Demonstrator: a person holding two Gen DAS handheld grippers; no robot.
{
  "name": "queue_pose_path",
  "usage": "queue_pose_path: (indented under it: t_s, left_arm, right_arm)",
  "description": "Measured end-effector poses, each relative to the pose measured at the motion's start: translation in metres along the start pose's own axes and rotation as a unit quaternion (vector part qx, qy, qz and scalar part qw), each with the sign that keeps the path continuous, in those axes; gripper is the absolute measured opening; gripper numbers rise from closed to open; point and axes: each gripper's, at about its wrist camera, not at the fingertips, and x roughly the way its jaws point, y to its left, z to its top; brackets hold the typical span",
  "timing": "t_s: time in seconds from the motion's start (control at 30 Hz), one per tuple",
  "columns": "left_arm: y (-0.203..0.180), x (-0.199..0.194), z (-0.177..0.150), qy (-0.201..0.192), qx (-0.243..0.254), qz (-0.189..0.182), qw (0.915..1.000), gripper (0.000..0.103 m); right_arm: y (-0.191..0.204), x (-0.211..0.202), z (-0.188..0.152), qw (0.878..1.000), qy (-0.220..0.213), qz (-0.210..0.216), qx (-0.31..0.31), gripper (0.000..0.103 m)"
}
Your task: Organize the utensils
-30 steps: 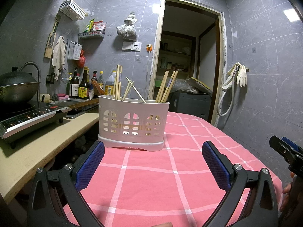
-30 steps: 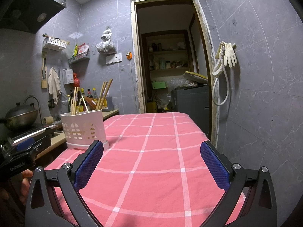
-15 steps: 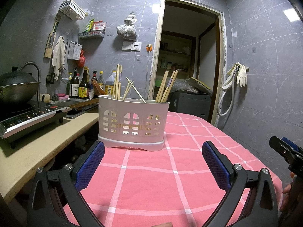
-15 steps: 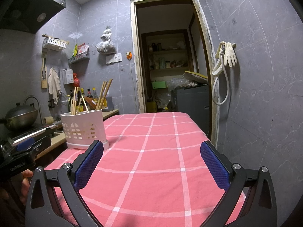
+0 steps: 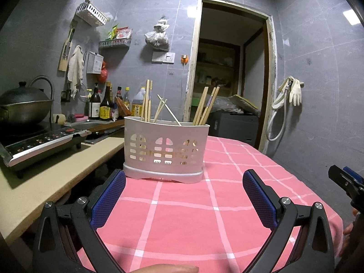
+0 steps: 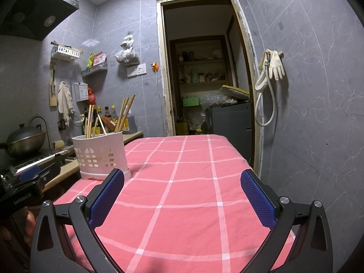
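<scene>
At twelve o'clock of the left gripper (image 5: 183, 201), a caddy (image 5: 165, 150) of chopsticks (image 5: 204, 106) stands on the tabletop (image 5: 186, 218); both grippers' jaws gape, right gripper (image 6: 182, 201) empty.

Left gripper (image 5: 183, 193) and right gripper (image 6: 182, 192) both hover level, jaws spread wide, holding nothing.

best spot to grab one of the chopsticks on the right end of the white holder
Probably the bare upper shaft of the right-hand chopsticks, coming from above. Only the tops clear the white holder rim, and they lean right and fan apart, leaving room to pinch one. The left hand-held gripper, open and facing the holder, looks better placed.
</scene>
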Motion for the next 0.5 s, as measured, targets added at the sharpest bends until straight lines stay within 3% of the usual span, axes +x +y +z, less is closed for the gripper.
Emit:
queue_pose_path:
  t_s: [0.5]
  left_arm:
    - [0.0001,-0.0002,-0.0004,-0.001,0.002,0.000,1.0000,0.101]
  right_arm:
    - [0.0004,-0.0001,-0.0002,1.000,0.000,0.000,0.000,0.103]
